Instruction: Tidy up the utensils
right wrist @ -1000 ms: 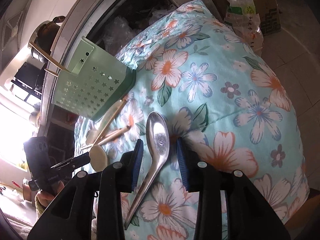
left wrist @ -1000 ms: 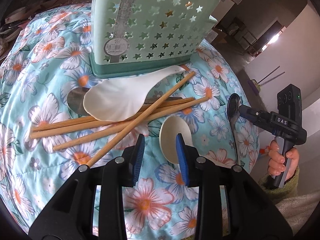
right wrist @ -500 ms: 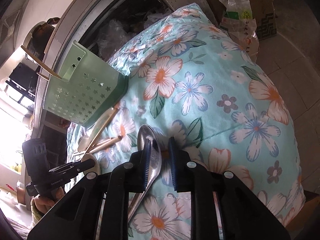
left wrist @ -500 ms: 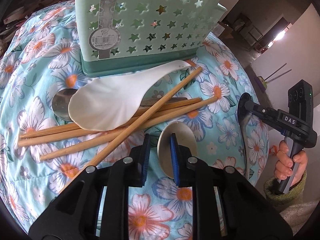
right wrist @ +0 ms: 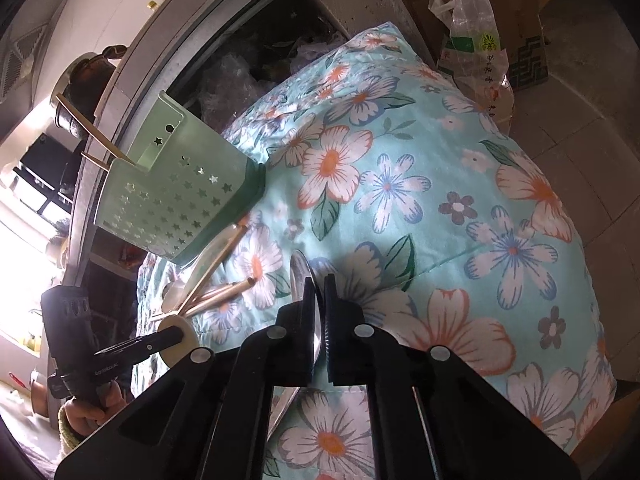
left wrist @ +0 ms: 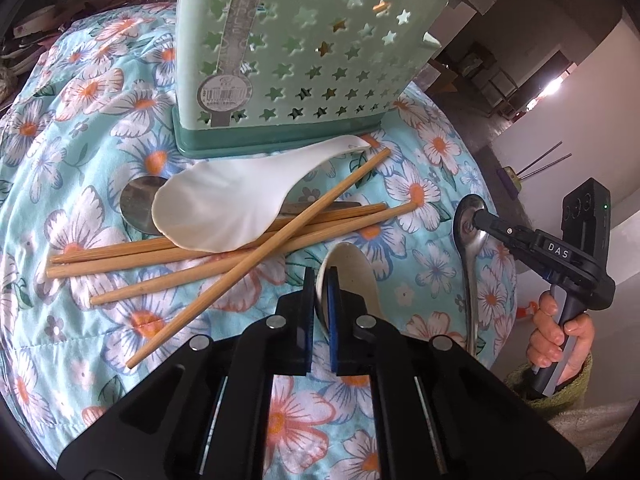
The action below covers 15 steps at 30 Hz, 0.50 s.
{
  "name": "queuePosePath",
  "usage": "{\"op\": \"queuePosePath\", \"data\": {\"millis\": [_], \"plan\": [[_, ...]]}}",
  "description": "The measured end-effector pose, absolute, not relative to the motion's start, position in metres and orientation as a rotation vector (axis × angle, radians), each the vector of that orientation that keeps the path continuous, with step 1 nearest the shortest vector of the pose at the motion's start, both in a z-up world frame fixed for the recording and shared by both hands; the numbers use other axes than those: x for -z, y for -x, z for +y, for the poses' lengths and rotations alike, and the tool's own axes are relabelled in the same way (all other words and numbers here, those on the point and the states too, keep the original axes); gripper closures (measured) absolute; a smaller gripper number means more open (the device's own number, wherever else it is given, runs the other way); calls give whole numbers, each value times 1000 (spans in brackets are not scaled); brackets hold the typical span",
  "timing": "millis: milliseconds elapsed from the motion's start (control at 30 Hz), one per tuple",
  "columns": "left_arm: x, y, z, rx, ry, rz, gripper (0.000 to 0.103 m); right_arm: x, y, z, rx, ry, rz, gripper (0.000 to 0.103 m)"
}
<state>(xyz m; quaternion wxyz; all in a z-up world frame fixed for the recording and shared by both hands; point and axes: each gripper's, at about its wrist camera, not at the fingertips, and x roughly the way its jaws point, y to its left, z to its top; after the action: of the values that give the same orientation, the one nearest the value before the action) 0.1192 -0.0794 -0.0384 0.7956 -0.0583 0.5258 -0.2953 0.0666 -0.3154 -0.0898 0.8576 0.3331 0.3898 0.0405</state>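
Utensils sit in both my grippers: the left gripper (left wrist: 319,292) has just closed on the small cream spoon (left wrist: 352,276), the right gripper (right wrist: 319,300) on the steel spoon (right wrist: 301,276). Beyond the left, past the crossed chopsticks (left wrist: 224,252), the green holder (left wrist: 304,60) stands upright, nearer that hand.

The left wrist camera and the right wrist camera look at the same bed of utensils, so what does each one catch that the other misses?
Only the left wrist view shows the large white spoon lying across all four chopsticks, and the left gripper shut on the small cream spoon.

Only the right wrist view shows the plastic bag and the right gripper up close, shut on the metal spoon.

Both show the green star-holed holder on the floral cloth.
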Motion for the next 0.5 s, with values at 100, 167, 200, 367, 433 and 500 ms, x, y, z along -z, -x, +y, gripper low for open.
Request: {"op": "queuePosePath", "data": {"millis": [100, 167, 200, 367, 433, 500], "plan": [[25, -115, -75, 638, 145, 1104, 99, 85, -63, -315, -82, -687, 800, 98], [14, -110, -71, 636, 149, 1078, 99, 81, -59, -315, -78, -680, 784, 99], [9, -108, -69, 635, 148, 1064, 99, 79, -57, -315, -77, -675, 777, 99], [-22, -94, -60, 643, 153, 973, 99, 69, -50, -316, -71, -663, 734, 99], [-35, -90, -55, 649, 151, 937, 99, 66, -48, -317, -63, -658, 718, 99], [-46, -86, -51, 645, 142, 904, 99, 63, -45, -317, -58, -657, 703, 99]]}}
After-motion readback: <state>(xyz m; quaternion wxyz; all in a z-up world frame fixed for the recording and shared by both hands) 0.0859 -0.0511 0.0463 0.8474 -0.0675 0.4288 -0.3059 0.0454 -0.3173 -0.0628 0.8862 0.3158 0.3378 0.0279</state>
